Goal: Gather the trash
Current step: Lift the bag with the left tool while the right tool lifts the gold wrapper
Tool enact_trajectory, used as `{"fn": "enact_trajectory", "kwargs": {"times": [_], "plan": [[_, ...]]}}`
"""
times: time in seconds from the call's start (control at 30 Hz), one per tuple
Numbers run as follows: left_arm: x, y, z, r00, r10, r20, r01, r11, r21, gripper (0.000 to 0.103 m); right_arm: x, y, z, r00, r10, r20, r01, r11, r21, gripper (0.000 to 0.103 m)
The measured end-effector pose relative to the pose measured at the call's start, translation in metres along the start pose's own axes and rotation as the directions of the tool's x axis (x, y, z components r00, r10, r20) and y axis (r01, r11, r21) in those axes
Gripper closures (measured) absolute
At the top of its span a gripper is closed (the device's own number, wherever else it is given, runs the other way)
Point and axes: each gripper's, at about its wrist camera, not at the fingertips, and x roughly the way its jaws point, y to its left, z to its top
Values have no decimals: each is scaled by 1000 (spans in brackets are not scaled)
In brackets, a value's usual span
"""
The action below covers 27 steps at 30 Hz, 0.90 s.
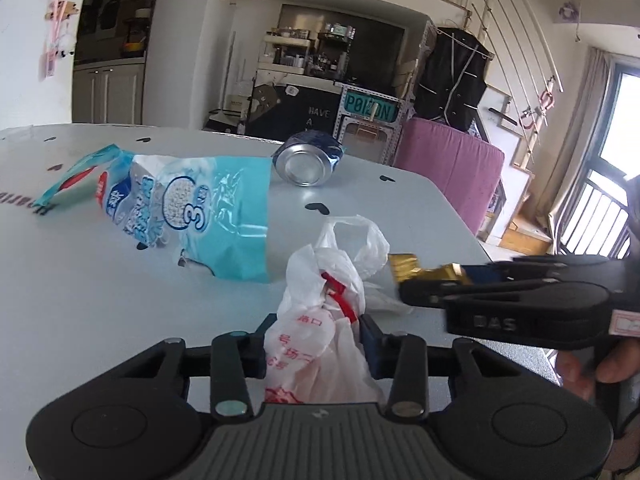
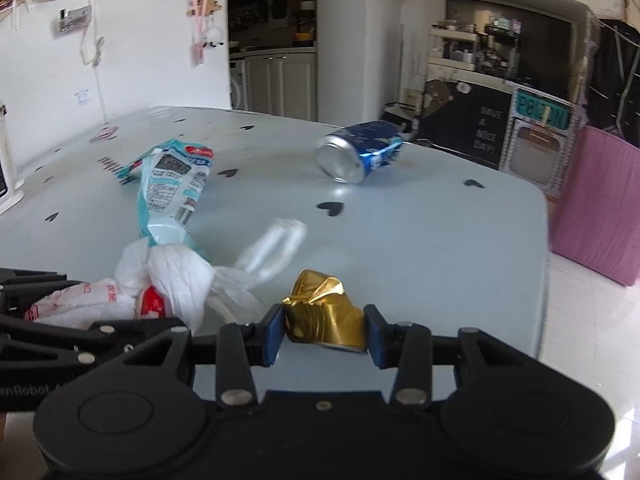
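My left gripper is shut on a white plastic bag with red print, whose handles lie on the table. My right gripper is shut on a crushed gold can, just right of the bag; in the left wrist view it comes in from the right with the gold can. A light blue empty package lies beyond the bag, also in the right wrist view. A dented blue can lies on its side farther back.
The pale blue table with black heart marks ends at the right near a pink box on the floor. A white appliance stands at the table's far left. Shelves and cabinets are behind.
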Motion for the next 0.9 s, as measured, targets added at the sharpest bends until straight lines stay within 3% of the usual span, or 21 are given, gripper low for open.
{"fn": "enact_trajectory", "kwargs": {"times": [0.27,0.6,0.9], "plan": [[-19,0,-1,998,43,55,-40,998,-52,62,-38,-7,-10,998,-27,56,24,998,54,60],[-52,-25,4,990,51,132,-51,999,-2,62,-97,-8,-17,984,-69,164,55,994,92,60],[-73,-64,5,982,6,187,-19,998,67,62,-151,-30,-33,961,-160,225,130,981,142,60]]}}
